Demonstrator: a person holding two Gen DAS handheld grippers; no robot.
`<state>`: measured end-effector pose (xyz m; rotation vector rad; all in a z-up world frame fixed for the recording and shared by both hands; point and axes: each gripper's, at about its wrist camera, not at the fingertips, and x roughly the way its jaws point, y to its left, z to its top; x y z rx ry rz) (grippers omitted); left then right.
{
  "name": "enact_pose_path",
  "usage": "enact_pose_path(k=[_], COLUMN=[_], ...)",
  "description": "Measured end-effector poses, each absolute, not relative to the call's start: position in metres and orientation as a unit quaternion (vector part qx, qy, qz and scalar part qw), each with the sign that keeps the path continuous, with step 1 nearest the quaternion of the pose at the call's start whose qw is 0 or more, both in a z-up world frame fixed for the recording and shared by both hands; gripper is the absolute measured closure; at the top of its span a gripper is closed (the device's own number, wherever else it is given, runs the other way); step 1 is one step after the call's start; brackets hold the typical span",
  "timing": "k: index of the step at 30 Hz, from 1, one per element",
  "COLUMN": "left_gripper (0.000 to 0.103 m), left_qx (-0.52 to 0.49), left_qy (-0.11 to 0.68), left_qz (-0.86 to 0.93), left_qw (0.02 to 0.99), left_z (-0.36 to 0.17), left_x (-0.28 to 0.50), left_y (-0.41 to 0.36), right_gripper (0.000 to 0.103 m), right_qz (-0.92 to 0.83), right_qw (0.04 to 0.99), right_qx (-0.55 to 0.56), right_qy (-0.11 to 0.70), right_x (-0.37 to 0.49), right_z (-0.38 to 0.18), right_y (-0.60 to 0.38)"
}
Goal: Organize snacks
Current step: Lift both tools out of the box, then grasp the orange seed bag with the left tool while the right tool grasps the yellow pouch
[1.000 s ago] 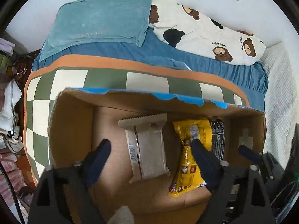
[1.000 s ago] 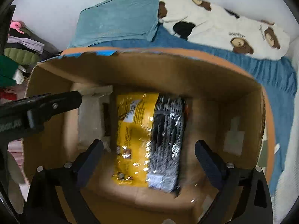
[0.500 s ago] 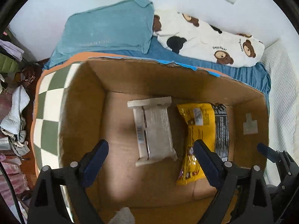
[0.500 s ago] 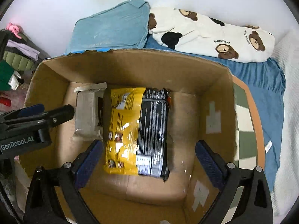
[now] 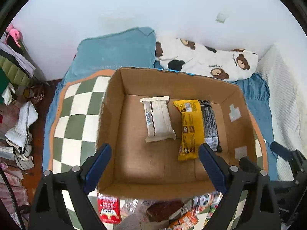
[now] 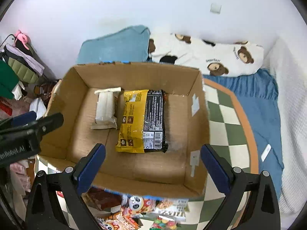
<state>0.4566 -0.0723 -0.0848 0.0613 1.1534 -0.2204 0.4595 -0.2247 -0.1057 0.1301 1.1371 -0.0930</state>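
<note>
An open cardboard box [image 5: 113, 103] [image 6: 199, 118] stands on a green-and-white checkered mat. On its floor lie a white snack pack [image 5: 159, 120] [image 6: 106, 108] and, beside it, a yellow-and-black snack pack [image 5: 191, 128] [image 6: 144, 120]. My left gripper [image 5: 154, 149] hangs open above the box's near side with nothing between its fingers. The right gripper [image 6: 152, 149] is likewise open and empty over the box's near edge. A heap of loose snack packets [image 5: 153, 210] [image 6: 153, 210] lies in front of the box, below both grippers.
The mat [image 5: 76, 115] [image 6: 226, 118] lies on a blue-sheeted bed. A teal pillow [image 5: 119, 48] and a bear-print pillow [image 5: 209, 59] sit behind the box against a white wall. Clothes pile up at left [image 5: 13, 72]. A white blanket [image 6: 291, 115] lies right.
Both grippers have risen and drawn back out of the box, still open. The whole box and the snack heap in front of it have come into view.
</note>
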Motion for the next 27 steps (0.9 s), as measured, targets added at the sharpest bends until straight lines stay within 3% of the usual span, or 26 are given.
enact_pose_path(k=[17, 22, 27], left_gripper=[0.010, 0.010, 0.010], left_qx=[0.020, 0.069, 0.212], left_qy=[0.497, 0.530, 0.569], left_qz=[-0.112, -0.116, -0.153], left_qw=[0.860, 0.837, 0.780], left_z=[-0.053, -0.101, -0.181], left_x=[0.365, 0.330, 0.288], left_y=[-0.057, -0.063, -0.102], right_gripper=[0.002, 0.002, 0.002], right_qz=[-0.045, -0.046, -0.070], right_qw=[0.869, 0.835, 0.751], right_qx=[0.089, 0.138, 0.275], right_qy=[0.484, 0.531, 0.597], right_x=[0.349, 0.313, 0.254], right_z=[-0.064, -0.109, -0.196], right_y=[-0.205, -0.220, -0.254])
